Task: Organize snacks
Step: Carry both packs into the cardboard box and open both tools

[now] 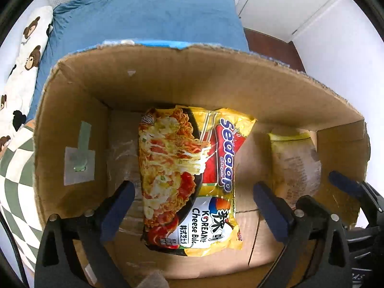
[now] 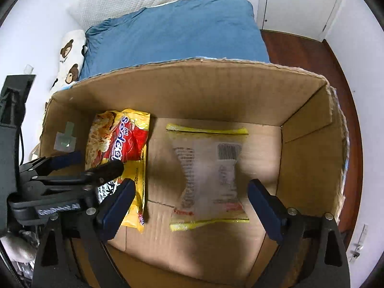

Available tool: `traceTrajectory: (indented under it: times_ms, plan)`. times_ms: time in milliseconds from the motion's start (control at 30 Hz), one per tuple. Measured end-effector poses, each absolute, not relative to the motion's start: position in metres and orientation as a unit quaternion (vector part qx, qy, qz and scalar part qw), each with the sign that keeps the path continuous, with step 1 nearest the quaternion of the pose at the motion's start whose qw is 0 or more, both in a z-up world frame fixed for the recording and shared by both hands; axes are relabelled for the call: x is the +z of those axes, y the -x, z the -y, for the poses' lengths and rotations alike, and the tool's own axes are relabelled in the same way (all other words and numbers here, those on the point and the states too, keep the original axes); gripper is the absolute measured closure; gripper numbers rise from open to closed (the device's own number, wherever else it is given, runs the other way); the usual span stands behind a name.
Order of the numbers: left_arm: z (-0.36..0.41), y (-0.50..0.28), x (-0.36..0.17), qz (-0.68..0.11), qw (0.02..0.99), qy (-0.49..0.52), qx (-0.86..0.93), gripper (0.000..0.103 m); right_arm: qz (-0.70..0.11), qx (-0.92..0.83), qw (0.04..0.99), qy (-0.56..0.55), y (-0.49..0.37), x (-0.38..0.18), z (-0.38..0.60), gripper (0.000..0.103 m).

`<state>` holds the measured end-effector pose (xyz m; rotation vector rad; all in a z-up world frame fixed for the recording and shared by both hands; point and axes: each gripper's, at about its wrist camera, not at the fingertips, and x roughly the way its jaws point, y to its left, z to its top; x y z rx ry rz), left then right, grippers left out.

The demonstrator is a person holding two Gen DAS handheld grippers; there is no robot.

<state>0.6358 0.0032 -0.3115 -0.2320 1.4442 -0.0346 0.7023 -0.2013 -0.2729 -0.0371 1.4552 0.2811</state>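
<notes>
An open cardboard box (image 1: 79, 110) (image 2: 192, 88) holds two snack packs. A yellow and red Sedaap noodle packet (image 1: 189, 180) (image 2: 120, 148) lies flat on the box floor at the left. A pale packet with yellow ends (image 2: 208, 177) (image 1: 295, 165) lies back side up to its right. My left gripper (image 1: 192, 206) is open above the noodle packet, touching nothing; it also shows in the right wrist view (image 2: 93, 163). My right gripper (image 2: 189, 204) is open above the pale packet, holding nothing; one of its fingers (image 1: 345, 182) shows in the left wrist view.
The box stands on a bed with a blue pillow (image 1: 148, 16) (image 2: 177, 31) behind it. A bear-print cushion (image 1: 26, 55) (image 2: 72, 55) and a green checked cover (image 1: 16, 175) lie at the left. Dark wooden floor (image 2: 345, 96) and white cupboard doors (image 2: 300, 2) are at the right.
</notes>
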Motion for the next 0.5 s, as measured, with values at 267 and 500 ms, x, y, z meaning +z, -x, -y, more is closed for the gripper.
traceTrajectory:
  times_ms: [267, 500]
  plan:
    - [0.006, -0.611, -0.288, -0.646, 0.758, 0.092, -0.006, 0.002, -0.654, 0.118, 0.747, 0.011, -0.678, -0.255, 0.200, 0.007]
    - [0.023, -0.572, -0.255, -0.614, 0.786, 0.076, 0.001, 0.002, -0.634, 0.102, 0.766, 0.018, -0.648, -0.234, 0.206, 0.007]
